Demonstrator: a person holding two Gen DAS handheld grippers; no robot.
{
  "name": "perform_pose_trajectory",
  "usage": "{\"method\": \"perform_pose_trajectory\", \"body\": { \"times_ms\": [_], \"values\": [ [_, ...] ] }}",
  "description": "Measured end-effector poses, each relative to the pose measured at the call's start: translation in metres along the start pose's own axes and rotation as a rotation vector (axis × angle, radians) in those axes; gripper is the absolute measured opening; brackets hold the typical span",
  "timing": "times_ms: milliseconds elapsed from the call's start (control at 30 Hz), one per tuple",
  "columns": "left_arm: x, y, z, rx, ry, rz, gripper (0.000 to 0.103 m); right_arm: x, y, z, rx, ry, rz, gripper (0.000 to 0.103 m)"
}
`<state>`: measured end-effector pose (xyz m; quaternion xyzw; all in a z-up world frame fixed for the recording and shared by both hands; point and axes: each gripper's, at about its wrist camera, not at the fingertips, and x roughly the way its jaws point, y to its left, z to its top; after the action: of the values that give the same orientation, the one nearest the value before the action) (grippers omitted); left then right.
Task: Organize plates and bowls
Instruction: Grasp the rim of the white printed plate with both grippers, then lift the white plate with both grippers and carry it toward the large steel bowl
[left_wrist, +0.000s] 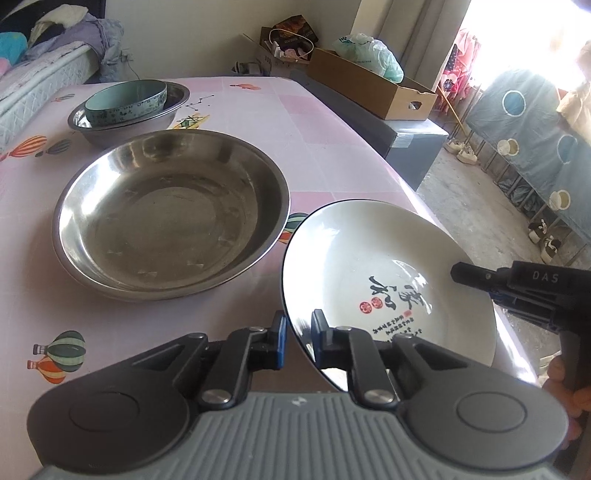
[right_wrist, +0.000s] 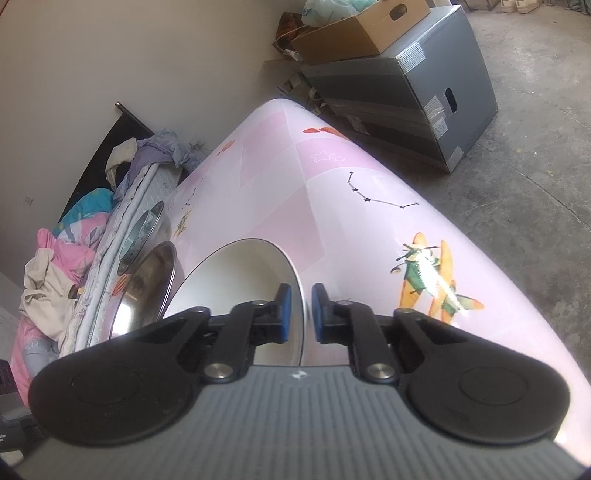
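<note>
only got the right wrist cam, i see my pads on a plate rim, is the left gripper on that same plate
Observer: Yes. The left gripper is shut on the near rim of the same white plate; the right gripper pinches its right rim.
Operator: anything on the plate
Observer: No food. Its face shows only black writing and red stamps.
Operator: is the big steel dish beside it free
Observer: Yes, the steel dish to the plate's left is empty.
</note>
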<state>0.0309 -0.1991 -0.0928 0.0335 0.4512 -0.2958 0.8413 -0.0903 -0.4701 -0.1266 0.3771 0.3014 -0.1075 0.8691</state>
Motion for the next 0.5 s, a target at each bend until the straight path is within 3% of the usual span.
{"method": "perform_pose_trajectory", "body": {
  "times_ms": [500],
  "values": [
    [-0.03,0.028,-0.018,-0.026,0.003,-0.021,0.014,-0.012,0.018,-0.024,-0.032,0.052,-0.013,0.009]
  ]
}}
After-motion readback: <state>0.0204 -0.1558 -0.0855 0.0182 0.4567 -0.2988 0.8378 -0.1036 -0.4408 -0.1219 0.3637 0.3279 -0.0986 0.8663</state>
